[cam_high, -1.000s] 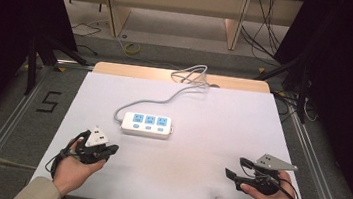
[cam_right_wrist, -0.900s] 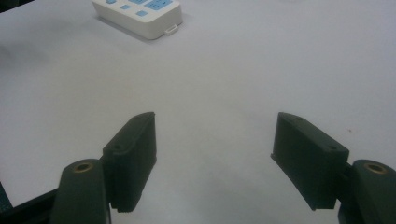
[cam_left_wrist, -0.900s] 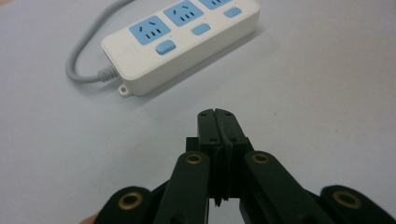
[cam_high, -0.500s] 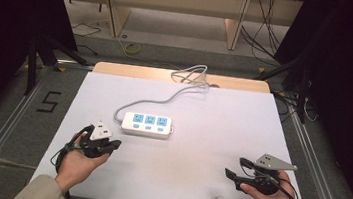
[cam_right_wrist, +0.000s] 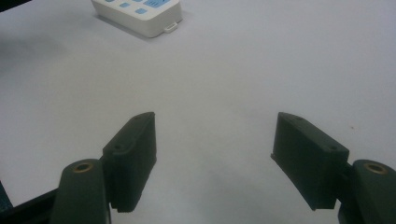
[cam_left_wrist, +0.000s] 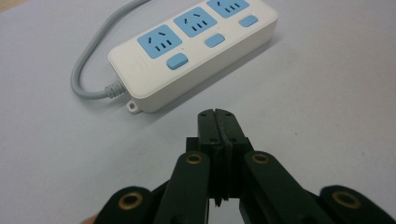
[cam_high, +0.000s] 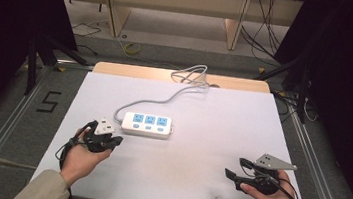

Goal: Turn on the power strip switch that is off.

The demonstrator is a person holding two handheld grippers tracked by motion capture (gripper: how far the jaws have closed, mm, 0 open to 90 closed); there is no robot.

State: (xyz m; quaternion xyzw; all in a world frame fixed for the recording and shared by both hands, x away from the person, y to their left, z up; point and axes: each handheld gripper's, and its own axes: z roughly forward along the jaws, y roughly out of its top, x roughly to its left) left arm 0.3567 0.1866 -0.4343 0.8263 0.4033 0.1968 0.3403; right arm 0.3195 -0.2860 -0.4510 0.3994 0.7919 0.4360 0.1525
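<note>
Setting: a dim workroom with pale wooden shelving at the back and loose cables on the grey floor; in front, a white matte tabletop (cam_high: 195, 182) edged by a strip of bare wood at its far side.

Item 1: white plastic three-socket power strip with blue socket faces and blue switches (cam_high: 147, 125). Lies flat, left of the table's centre, long axis across the table. Rigid moulded body, smooth and probably a little slippery on its rounded edges; judged light to moderate in weight. Best taken across the narrow width of the body, at either end clear of the switches; a small mounting tab projects from the cord end.

Item 2: grey flexible cord (cam_high: 164, 98), running from the strip's left end in a curve to a loose coil at the table's far edge. Soft; it will drag and may tug the strip when moved.

Item 3: left gripper (cam_high: 109, 139), black two-jaw, hand-held, just beside the strip's left end, apart from it. Jaws pressed together, nothing between them.

Item 4: right gripper (cam_high: 230, 174), black, with grey three-cornered plate, near the right front of the table, well apart from the strip. Jaws spread wide, empty.
</note>
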